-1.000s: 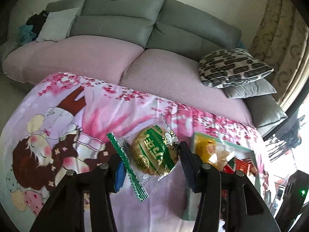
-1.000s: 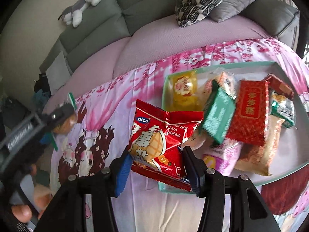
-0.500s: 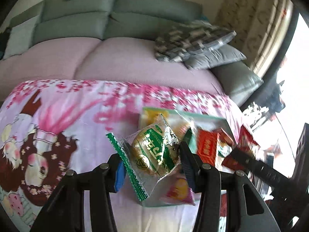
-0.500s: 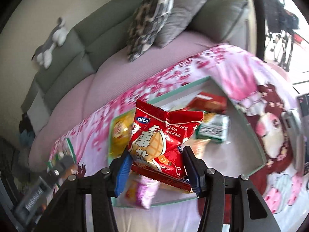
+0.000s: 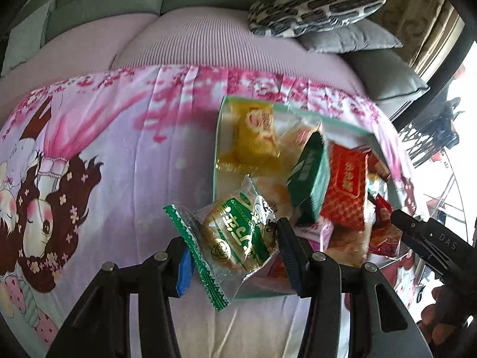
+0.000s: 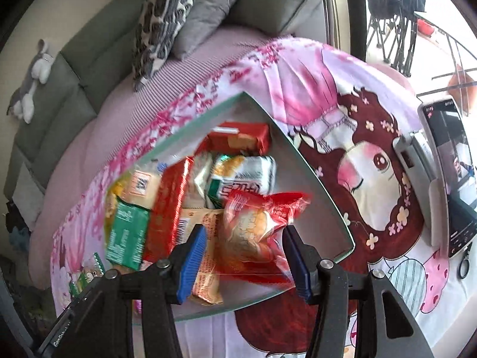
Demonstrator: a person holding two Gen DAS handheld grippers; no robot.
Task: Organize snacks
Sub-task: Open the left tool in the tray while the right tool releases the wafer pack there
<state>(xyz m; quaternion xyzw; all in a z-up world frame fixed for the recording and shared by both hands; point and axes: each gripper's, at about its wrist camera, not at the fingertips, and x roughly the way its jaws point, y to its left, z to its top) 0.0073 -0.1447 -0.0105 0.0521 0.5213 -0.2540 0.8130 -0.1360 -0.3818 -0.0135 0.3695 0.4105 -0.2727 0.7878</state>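
Observation:
My left gripper (image 5: 235, 253) is shut on a green-and-clear wrapped round cake (image 5: 235, 235), held above the near left corner of the pale green tray (image 5: 217, 137). My right gripper (image 6: 244, 259) has its jaws spread wide; the red nice snack bag (image 6: 256, 226) is blurred between them, apart from both pads, over the tray (image 6: 313, 173). The tray holds several snacks: a yellow pack (image 5: 256, 137), a green box (image 5: 310, 176), a red box (image 5: 345, 185), a white-green pack (image 6: 244, 179). The right gripper shows at the right edge of the left wrist view (image 5: 429, 241).
The table wears a pink cartoon cloth (image 5: 104, 149). A phone on a stand (image 6: 447, 173) sits to the right of the tray. A grey sofa with pink cover (image 5: 184, 35) and patterned cushion (image 5: 310, 6) lies behind.
My right gripper has opened and let go of the red bag, which is dropping into the tray. My left gripper has carried the green cake rightward to the tray's corner.

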